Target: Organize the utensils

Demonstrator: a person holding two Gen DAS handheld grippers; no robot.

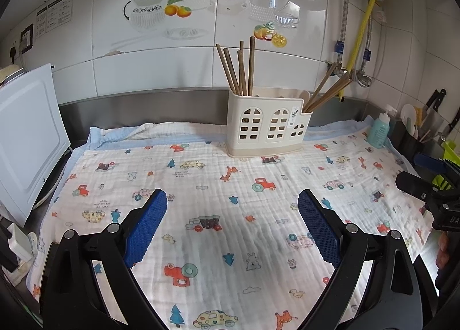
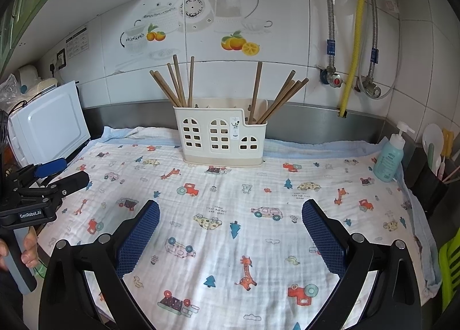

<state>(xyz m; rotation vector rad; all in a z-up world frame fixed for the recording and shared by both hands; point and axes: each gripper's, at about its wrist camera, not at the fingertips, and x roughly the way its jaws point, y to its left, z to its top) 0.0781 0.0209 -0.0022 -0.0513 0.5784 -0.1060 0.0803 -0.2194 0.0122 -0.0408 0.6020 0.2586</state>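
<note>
Both grippers hover over the counter with nothing between their fingers: the left gripper (image 1: pixel 232 223) has its blue pads spread wide apart, and the right gripper (image 2: pixel 231 232) is just as wide open above the printed cloth (image 2: pixel 230 215) that covers the counter. The cream utensil holder (image 2: pixel 221 140) stands upright at the back edge of the cloth, against the steel backsplash. Brown chopsticks (image 2: pixel 175 85) lean in its left compartment and another bunch of chopsticks (image 2: pixel 283 94) fans out of the lower right one. A teal soap bottle (image 2: pixel 389 157) sits at the counter's far right corner
</note>
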